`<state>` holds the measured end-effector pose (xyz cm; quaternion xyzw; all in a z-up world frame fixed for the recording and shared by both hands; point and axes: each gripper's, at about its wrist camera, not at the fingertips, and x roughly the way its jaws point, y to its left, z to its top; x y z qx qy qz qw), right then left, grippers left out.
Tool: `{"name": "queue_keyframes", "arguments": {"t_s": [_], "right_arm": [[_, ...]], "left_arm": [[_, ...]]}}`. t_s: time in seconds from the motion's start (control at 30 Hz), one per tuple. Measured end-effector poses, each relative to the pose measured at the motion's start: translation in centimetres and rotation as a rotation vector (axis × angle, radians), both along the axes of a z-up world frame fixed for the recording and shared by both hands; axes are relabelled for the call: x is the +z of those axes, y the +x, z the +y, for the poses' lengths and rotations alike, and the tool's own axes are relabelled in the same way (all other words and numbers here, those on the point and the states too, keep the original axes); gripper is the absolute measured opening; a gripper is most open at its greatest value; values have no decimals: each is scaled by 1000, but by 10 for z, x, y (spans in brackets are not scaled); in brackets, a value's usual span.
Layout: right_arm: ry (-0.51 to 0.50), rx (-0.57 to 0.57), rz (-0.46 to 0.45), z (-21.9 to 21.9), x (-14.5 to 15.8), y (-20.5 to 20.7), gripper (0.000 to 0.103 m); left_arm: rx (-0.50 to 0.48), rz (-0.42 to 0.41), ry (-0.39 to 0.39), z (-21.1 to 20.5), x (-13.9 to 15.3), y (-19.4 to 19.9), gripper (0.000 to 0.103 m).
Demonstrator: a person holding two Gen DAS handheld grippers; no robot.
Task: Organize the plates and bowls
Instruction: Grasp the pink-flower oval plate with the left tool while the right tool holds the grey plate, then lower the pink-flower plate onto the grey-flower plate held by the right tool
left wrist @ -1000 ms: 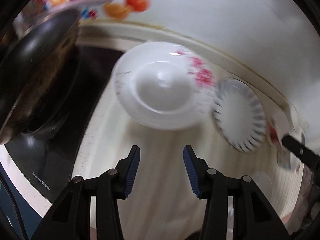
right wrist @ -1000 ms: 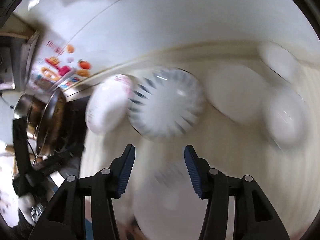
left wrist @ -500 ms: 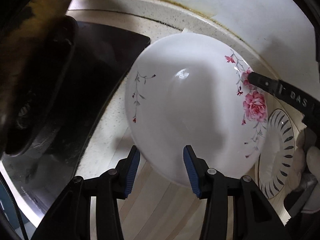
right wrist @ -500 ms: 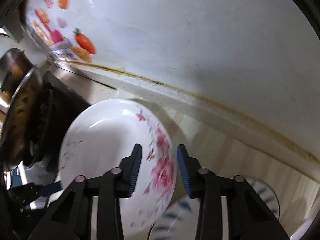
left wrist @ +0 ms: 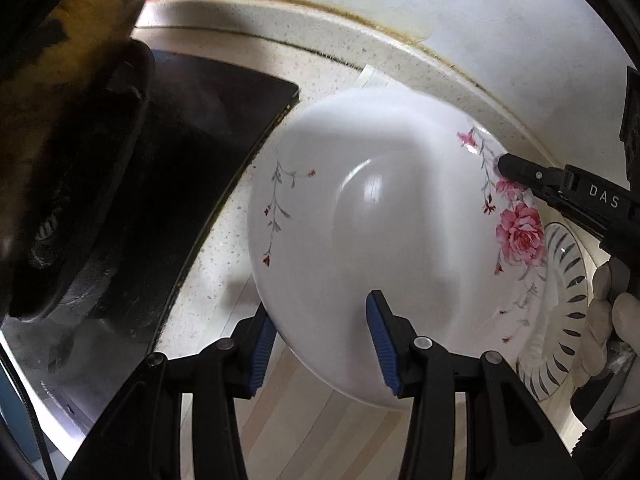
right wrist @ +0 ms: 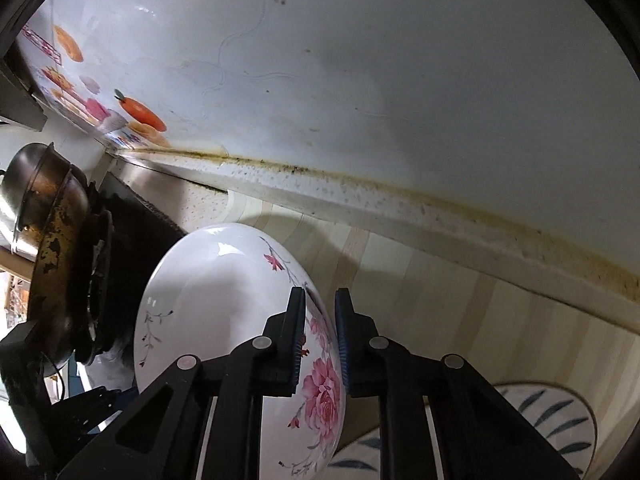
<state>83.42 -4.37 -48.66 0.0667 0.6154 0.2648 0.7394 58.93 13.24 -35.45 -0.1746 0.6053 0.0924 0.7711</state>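
A white plate with pink roses [left wrist: 360, 240] is lifted and tilted above the counter. My right gripper [right wrist: 320, 340] is shut on its rose-painted rim [right wrist: 324, 380]; its finger also shows in the left wrist view [left wrist: 560, 188]. My left gripper [left wrist: 320, 344] is open, its jaws set wide around the plate's near lower edge; I cannot tell if they touch it. A blue-leaf patterned plate [left wrist: 568, 308] lies flat on the counter under the flowered plate's right side, also in the right wrist view [right wrist: 552, 412].
A black stove [left wrist: 180, 168] with a worn wok [right wrist: 52, 240] stands at the left. The white wall [right wrist: 360, 80] with fruit stickers runs along the back of the wood-pattern counter [right wrist: 480, 320].
The right gripper has closed onto the flowered plate's rim and tilted it up. The left gripper has come closer, so that its open jaws now straddle the plate's near edge.
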Motion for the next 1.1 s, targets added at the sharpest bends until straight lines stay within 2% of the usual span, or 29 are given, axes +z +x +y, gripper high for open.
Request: {"name": "queue_keyframes", "arguments": {"t_s": [0.23, 0.53, 0.77, 0.87, 0.97, 1.1], "right_arm": [[51, -24, -7, -19, 28, -18, 17], [117, -91, -12, -72, 69, -66, 17], [181, -190, -34, -147, 112, -129, 17], [187, -236, -47, -185, 130, -166, 17], [186, -279, -51, -222, 143, -202, 17], [171, -332, -42, -261, 146, -251, 17]], "left_arm": [[-22, -36, -3, -2, 29, -10, 42], [-92, -104, 29, -44, 62, -41, 42], [-209, -136, 7, -93, 94, -74, 42], [-271, -135, -21, -116, 97, -85, 42], [-335, -137, -17, -141, 100, -98, 42], [-412, -118, -15, -170, 94, -114, 42]]}}
